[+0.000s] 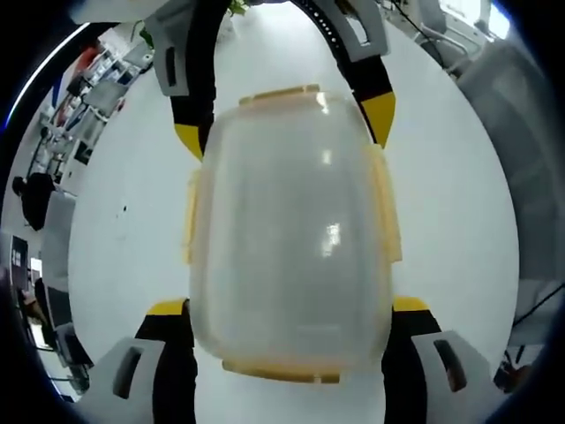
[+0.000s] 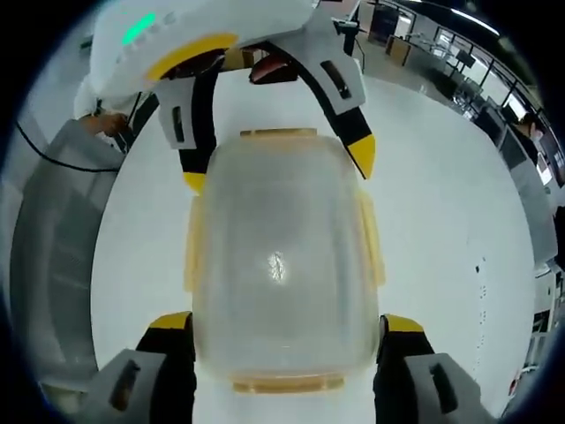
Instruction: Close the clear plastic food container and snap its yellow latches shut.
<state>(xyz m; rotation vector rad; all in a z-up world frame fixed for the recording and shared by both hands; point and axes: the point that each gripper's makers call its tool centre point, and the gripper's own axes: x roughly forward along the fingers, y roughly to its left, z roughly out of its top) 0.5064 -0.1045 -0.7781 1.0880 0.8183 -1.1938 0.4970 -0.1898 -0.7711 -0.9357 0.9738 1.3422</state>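
Seemingly closed already: clear container [image 1: 290,238] with lid on, resting on white table [image 1: 459,221]. Left gripper [image 1: 288,309] and right gripper [image 2: 287,322] spread wide around opposite ends, apparently not clamping. Yellow latches [image 1: 385,208] hazy; snapped or loose, impossible to tell

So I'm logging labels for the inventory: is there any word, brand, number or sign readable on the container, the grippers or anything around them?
None can be read.
Clear plastic food container with yellow latches: no print visible.
Left gripper and right gripper: no markings legible.
Shelves in the background: too small and blurred to read.
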